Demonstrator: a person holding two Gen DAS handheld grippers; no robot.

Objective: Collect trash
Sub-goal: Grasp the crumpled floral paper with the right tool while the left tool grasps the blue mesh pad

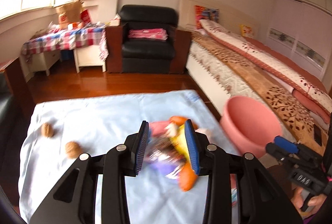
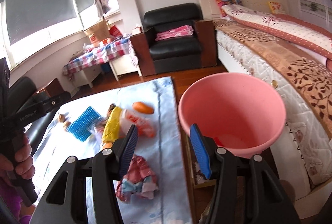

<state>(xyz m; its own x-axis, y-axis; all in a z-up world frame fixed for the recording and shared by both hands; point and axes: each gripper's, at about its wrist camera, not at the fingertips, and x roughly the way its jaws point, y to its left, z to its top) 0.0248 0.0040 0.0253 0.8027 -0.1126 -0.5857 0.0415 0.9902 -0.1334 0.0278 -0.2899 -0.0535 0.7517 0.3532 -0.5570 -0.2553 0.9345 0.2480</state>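
Looking through the left wrist view first, we saw the left gripper (image 1: pixel 167 147) in the lower middle of the frame, its blue pads set apart around a blurred bundle of wrappers (image 1: pixel 166 149). Whether the pads actually pinched the wrappers we could not tell, since that part was smeared by motion. The wrappers lay on the pale blue cloth (image 1: pixel 103 116), and two walnuts (image 1: pixel 60 139) sat apart from them at lower left. The pink bucket (image 1: pixel 249 126) hung at the right, tilted with its mouth toward the pile; we judged it was held that way to shorten the carry. The right gripper (image 1: pixel 284 144) met its rim at the far right.

In the right wrist view, the right gripper (image 2: pixel 166 149) filled the bottom, with one blue pad inside the pink bucket (image 2: pixel 232 103) and the other outside its wall. The pads stood visibly apart, so we could not confirm a firm clamp on the rim. The wrappers (image 2: pixel 128 122) lay left of centre with the left gripper's pad (image 2: pixel 85 123) beside them, and a crumpled pink wrapper (image 2: pixel 139 178) lay lower, just beside the right gripper's left finger.
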